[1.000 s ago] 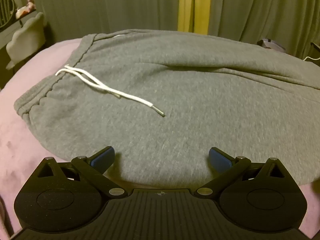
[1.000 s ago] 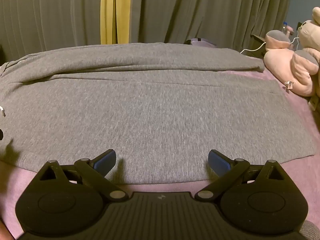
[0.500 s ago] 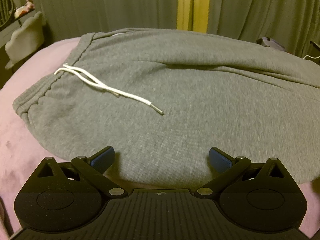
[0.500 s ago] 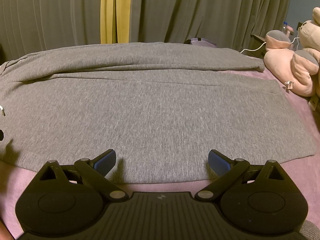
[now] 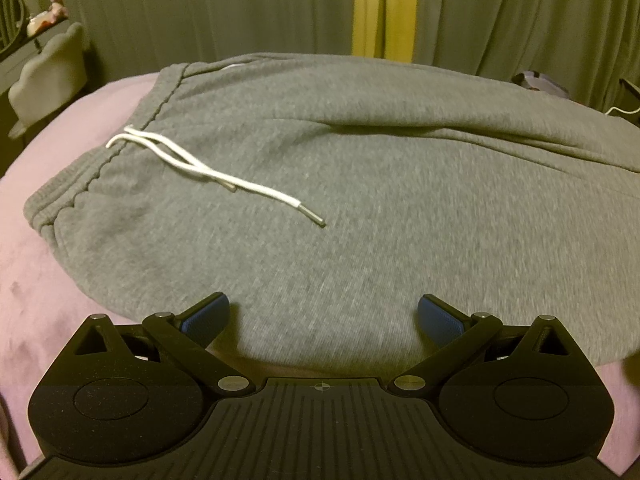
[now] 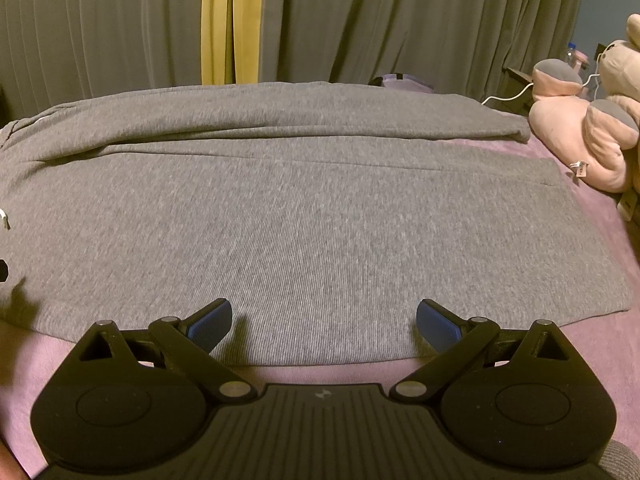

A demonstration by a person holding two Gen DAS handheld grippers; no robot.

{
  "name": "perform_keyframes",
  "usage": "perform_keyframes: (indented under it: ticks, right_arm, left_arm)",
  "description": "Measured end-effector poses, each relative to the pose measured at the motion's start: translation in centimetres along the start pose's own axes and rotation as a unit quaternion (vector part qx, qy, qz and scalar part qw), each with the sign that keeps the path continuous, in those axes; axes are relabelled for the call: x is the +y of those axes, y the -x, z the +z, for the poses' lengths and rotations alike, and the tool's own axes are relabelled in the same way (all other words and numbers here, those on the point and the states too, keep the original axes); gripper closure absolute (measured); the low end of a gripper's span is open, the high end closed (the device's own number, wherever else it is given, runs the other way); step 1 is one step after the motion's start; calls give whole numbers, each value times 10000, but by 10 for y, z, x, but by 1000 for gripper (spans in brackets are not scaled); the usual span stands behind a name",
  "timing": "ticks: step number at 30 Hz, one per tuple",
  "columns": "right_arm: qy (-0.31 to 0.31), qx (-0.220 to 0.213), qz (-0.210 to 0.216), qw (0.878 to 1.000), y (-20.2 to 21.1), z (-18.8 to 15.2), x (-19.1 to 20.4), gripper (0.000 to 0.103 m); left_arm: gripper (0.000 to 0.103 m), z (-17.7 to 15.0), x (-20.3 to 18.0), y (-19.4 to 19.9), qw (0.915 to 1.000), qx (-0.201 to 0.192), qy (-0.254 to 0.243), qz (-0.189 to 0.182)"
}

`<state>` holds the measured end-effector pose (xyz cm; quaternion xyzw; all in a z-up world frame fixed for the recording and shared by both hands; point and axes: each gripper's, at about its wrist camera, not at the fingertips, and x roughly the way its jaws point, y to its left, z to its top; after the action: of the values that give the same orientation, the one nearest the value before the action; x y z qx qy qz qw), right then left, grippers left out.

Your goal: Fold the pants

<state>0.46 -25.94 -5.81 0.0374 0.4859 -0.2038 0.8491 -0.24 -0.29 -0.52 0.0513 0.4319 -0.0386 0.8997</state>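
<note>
Grey sweatpants (image 5: 360,184) lie flat across a pink bed, waistband (image 5: 80,184) to the left and leg ends (image 6: 580,232) to the right. A white drawstring (image 5: 208,172) trails over the front of them. The far leg lies partly folded over the near one along a long crease (image 6: 280,152). My left gripper (image 5: 323,316) is open just above the near hem by the waist, with nothing between its blue pads (image 5: 206,318). Over the near edge of the leg section, my right gripper (image 6: 323,320) is likewise open and holds nothing.
The pink bedcover (image 5: 36,280) shows around the pants. Pink plush toys (image 6: 592,136) sit at the right, with a white cable (image 6: 508,98) beside them. Grey curtains (image 6: 400,20) with a yellow strip (image 6: 230,20) hang behind the bed. A chair (image 5: 48,76) stands at the far left.
The left view has shifted slightly, with the waistband now a little lower and to the right in frame. The right gripper has barely moved. Both stay open.
</note>
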Motion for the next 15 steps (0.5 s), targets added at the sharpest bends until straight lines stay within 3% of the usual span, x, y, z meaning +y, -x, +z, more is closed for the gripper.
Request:
perform_keyframes:
  ticks: [15]
  right_arm:
    - [20,25,-9,10000,-2,-2,1,4]
  left_arm:
    - [0,2,0,-3,10000,86,-44,-4]
